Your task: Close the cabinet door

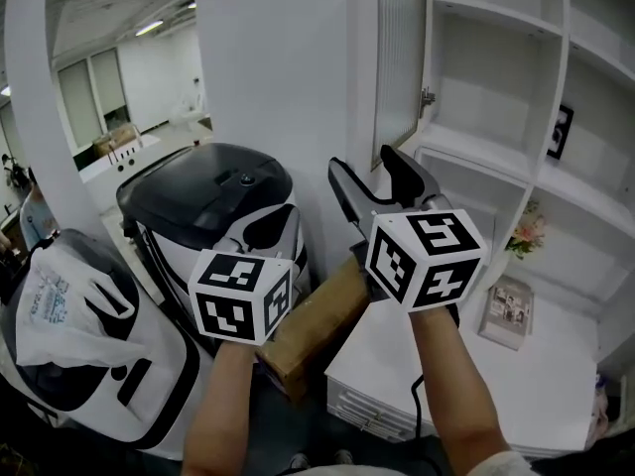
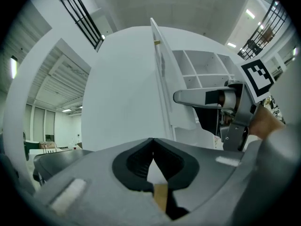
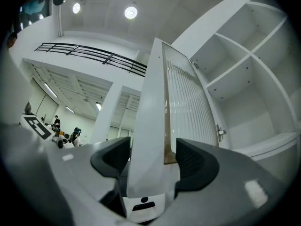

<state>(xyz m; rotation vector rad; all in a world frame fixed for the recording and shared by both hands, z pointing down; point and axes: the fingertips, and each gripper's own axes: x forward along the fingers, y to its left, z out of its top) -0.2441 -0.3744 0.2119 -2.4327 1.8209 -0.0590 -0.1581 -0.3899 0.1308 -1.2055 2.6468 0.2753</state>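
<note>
Straddling the open cabinet door's [image 3: 155, 102] edge with the right tool [image 3: 150, 157], wide, maybe touching; shelves [image 3: 235, 67] rightward; left tool [image 2: 153, 147] pinched closed.

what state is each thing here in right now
cabinet door: open, swung out from the shelves
right gripper: open, jaws either side of the door's lower edge
left gripper: shut, nothing in it
black bin: lid down

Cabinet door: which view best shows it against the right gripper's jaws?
Right gripper view: the cabinet door edge sits inside the right gripper, between its jaws. Head view shows it open from above; left gripper view, edge-on.
</note>
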